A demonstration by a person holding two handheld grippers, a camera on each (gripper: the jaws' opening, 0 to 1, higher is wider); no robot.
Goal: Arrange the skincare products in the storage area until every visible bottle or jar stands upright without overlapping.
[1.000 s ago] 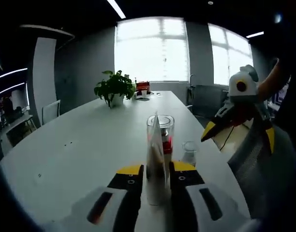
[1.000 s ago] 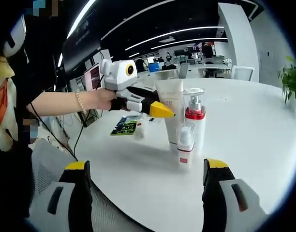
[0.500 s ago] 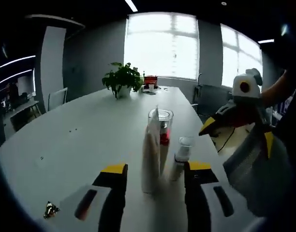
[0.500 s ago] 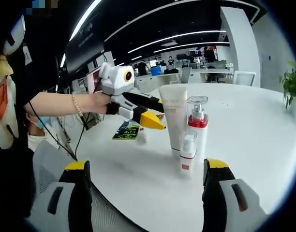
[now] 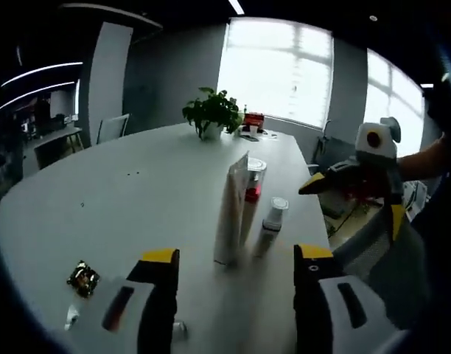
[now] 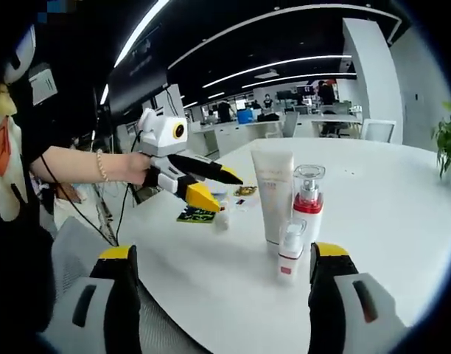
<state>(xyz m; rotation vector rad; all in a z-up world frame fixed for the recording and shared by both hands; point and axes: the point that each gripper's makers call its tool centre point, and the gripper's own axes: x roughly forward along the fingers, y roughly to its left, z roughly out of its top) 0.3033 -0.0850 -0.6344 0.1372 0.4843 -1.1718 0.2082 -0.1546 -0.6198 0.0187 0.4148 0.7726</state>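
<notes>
Three skincare products stand upright in a tight group on the white table (image 5: 122, 199). They are a tall white tube (image 5: 231, 210), a clear pump bottle with a red band (image 5: 252, 186) and a small white bottle (image 5: 270, 225). My left gripper (image 5: 234, 259) is open, a little short of the tube, with nothing between its jaws. In the right gripper view, the tube (image 6: 273, 193), pump bottle (image 6: 308, 203) and small bottle (image 6: 290, 251) stand ahead of my open right gripper (image 6: 224, 254). The left gripper (image 6: 217, 188), held by a hand, hovers to their left with jaws apart.
A potted plant (image 5: 211, 110) and a red item (image 5: 253, 120) sit at the table's far end. A crumpled wrapper (image 5: 83, 277) lies near my left jaw. A green-black packet (image 6: 196, 214) and a small white item (image 6: 222, 218) lie by the table edge. The right gripper (image 5: 358, 173) hangs beyond that edge.
My left gripper, shut on the tube a second ago, has opened, let it go and drawn back. The tube stays standing. The right gripper stays open.
</notes>
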